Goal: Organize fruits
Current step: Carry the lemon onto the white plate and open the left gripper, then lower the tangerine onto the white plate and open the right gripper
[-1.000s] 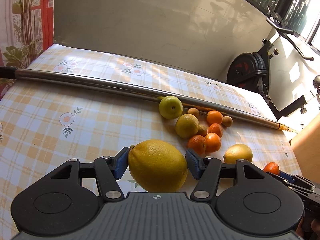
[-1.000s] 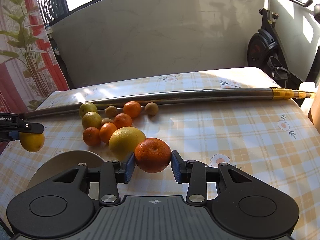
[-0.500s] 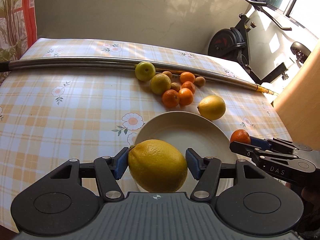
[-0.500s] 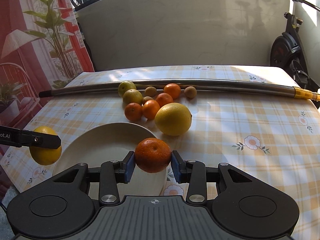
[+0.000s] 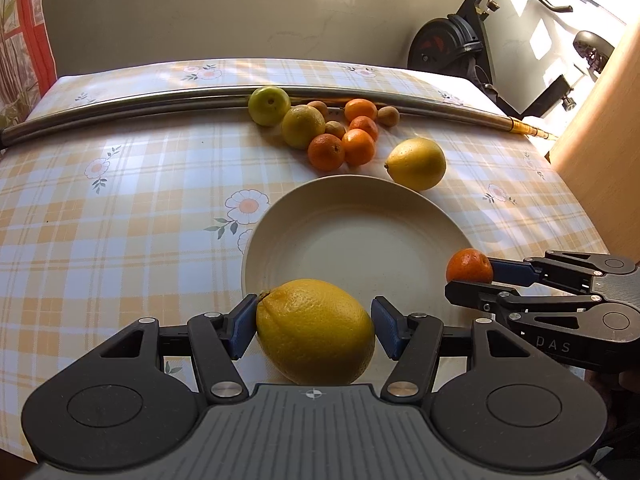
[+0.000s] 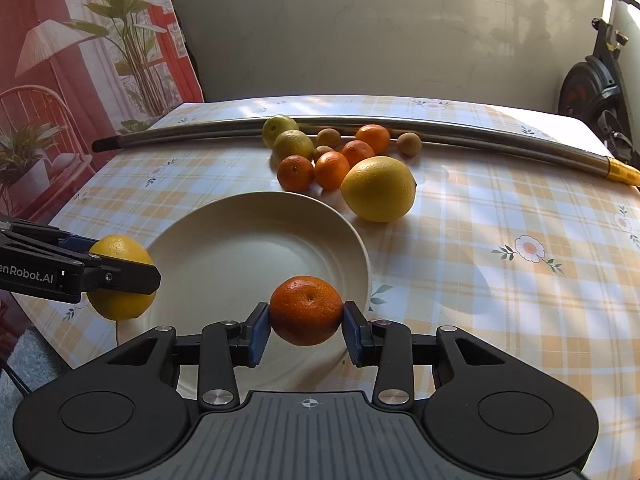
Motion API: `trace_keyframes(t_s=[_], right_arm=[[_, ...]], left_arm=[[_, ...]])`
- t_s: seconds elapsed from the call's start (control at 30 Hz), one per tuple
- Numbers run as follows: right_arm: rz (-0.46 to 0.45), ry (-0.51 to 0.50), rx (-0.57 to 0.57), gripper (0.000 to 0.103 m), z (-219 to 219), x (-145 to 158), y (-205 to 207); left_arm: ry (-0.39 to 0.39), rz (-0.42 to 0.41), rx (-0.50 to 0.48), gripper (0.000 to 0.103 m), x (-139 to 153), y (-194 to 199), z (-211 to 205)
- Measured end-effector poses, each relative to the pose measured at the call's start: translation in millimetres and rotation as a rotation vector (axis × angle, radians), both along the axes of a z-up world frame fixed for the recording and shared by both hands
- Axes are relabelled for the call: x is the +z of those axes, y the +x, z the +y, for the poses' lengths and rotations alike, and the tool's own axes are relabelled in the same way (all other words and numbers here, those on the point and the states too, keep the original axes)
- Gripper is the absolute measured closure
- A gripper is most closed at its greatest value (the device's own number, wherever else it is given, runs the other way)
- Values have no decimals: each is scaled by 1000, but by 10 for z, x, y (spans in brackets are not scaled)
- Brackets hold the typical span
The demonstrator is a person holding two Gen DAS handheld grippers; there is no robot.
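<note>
The left tool is gripping a lemon and the right tool a tangerine, both hovering at the plate's near rim; lowering and releasing comes next.

You hold a large yellow lemon off the table at the near-left rim of the plate, its pebbled skin lit from above and its long axis lying across the blue pads. Your other tool carries a small orange mandarin over the plate's near-right edge, stem dimple facing up. The plate is round, cream and shallow, with nothing lying in it. A second lemon lies on the cloth just beyond the plate's far rim. Behind it sits a tight cluster: four mandarins, two yellow-green citrus fruits and three small brown fruits, the farthest ones against the steel pipe.
</note>
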State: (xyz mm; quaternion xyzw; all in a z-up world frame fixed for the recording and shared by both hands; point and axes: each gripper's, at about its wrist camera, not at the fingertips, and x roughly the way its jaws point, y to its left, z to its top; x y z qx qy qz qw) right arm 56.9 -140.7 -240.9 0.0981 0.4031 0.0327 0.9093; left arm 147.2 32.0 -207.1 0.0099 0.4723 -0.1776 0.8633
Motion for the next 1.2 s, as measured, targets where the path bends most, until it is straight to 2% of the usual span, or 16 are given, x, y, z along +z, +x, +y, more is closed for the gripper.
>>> trace_keyframes(t_s=[0.23, 0.37, 0.53, 0.8, 0.97, 1.07, 1.2], right_arm=[[13, -7, 15, 67, 27, -18, -5], [16, -7, 19, 67, 37, -27, 2], [23, -13, 29, 67, 51, -42, 9], [29, -15, 34, 67, 80, -47, 10], [27, -26, 37, 66, 90, -37, 3], [24, -26, 40, 65, 95, -32, -4], [5, 7, 38, 56, 62, -22, -27]], left_arm=[[17, 12, -4, 40, -60, 22, -36], [6, -11, 0, 45, -12, 22, -43], [35, -16, 23, 44, -31, 45, -57], [29, -26, 50, 43, -45, 21, -36], [47, -44, 82, 40, -16, -49, -88], [33, -50, 116, 34, 12, -112, -60], [0, -108, 200, 33, 97, -278, 33]])
